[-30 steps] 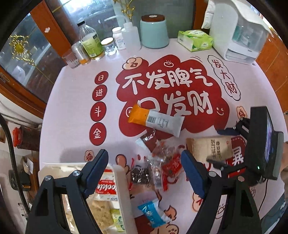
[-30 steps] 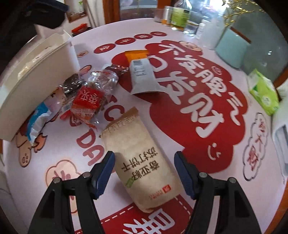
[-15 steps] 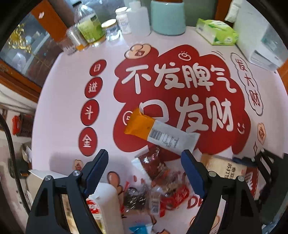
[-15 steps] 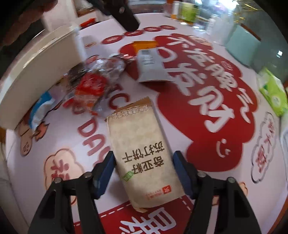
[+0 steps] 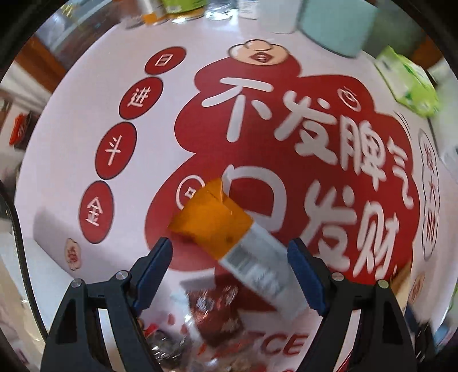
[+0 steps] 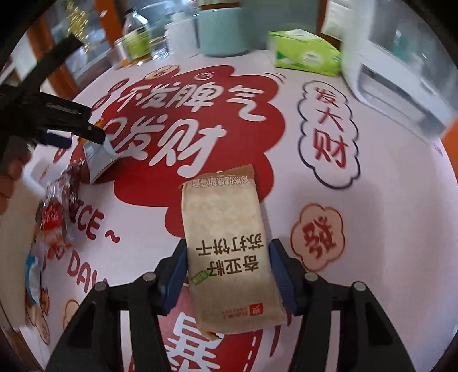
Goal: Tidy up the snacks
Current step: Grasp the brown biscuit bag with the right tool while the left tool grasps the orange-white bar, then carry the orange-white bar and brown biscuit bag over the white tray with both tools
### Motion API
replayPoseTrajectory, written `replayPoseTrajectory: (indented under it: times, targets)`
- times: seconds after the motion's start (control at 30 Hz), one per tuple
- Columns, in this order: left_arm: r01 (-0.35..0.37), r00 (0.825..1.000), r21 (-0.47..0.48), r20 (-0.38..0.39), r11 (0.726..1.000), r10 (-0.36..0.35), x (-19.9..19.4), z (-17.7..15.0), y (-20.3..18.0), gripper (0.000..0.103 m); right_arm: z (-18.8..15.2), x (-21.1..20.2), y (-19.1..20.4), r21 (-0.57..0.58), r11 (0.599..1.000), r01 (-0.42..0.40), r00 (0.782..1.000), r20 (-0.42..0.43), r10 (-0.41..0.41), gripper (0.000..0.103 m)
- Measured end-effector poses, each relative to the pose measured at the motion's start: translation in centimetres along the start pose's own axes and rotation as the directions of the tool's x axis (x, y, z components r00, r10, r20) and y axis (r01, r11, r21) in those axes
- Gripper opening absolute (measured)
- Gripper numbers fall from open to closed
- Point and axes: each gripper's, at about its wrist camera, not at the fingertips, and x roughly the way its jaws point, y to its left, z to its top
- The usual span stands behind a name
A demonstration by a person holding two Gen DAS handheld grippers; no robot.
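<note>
The right tongs point(image 6: 227, 274) were closing on the cracker packet point(image 6: 229, 251), while the open left tongs point(image 5: 229, 269) hung over the orange bar point(image 5: 226, 229), probably gripping next.

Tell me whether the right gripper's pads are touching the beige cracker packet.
Touching. The right wrist view shows both blue pads against the beige cracker packet's edges as the right gripper closes.

Clear-wrapped snacks point(image 5: 183, 352) blurred, cut off (bottom edge); bottles point(image 5: 183, 11) smeared.
</note>
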Motion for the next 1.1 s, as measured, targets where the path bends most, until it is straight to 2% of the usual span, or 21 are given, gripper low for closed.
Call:
replayPoseTrajectory:
  times: [0.1, 0.17, 0.23, 0.27, 0.33, 0.57, 0.77, 0.9, 1.03, 1.1]
  targets:
    - [0.025, 0.999, -0.053, -0.040, 0.998, -0.027, 1.3, 0.3, 0.1, 0.074, -0.3, 0.1, 0.5, -0.001, 1.000, 0.011, 1.000, 0.012, -0.011, 0.057]
    - [0.007, 1.000, -0.028, -0.013, 1.000, -0.008, 1.0, 0.1, -0.7, 0.066, -0.8, -0.1, 0.9, -0.013, 1.000, 0.021, 1.000, 0.018, -0.021, 0.057]
    - [0.014, 1.000, 0.008, 0.006, 1.000, -0.014, 0.5, -0.3, -1.6, 0.044, -0.7, 0.0, 1.2, -0.020, 0.999, 0.025, 1.000, 0.018, -0.024, 0.057]
    - [0.021, 1.000, 0.019, 0.008, 1.000, -0.021, 0.4, -0.4, -1.9, 0.042, -0.9, 0.0, 1.3, -0.020, 1.000, 0.023, 1.000, 0.018, -0.023, 0.057]
    - [0.035, 0.999, 0.042, 0.023, 0.998, -0.036, -0.1, -0.9, -2.5, 0.032, -1.0, -0.2, 1.3, -0.013, 1.000, 0.018, 1.000, 0.019, -0.018, 0.057]
    - [0.122, 0.989, 0.123, 0.066, 0.985, -0.131, -3.8, -3.1, -5.5, 0.031, -1.8, -0.7, 1.3, 0.046, 0.999, -0.008, 1.000, 0.008, 0.008, 0.056]
    - [0.203, 0.968, 0.241, 0.100, 0.949, -0.232, -9.7, -7.0, -7.4, 0.031, -3.0, -2.7, 2.1, 0.083, 0.996, -0.033, 0.999, 0.016, 0.032, 0.055]
    - [0.223, 0.954, 0.331, 0.118, 0.917, -0.274, -13.8, -10.7, -6.8, 0.031, -4.0, -5.1, 3.5, 0.094, 0.994, -0.046, 0.998, 0.044, 0.042, 0.055]
    - [0.235, 0.947, 0.392, 0.111, 0.889, -0.300, -16.7, -15.5, -3.9, 0.031, -5.3, -7.4, 5.2, 0.101, 0.993, -0.068, 0.996, 0.067, 0.062, 0.055]
    - [0.233, 0.948, 0.403, 0.109, 0.885, -0.299, -17.5, -17.5, -2.0, 0.031, -6.1, -8.7, 6.2, 0.104, 0.991, -0.084, 0.994, 0.078, 0.076, 0.055]
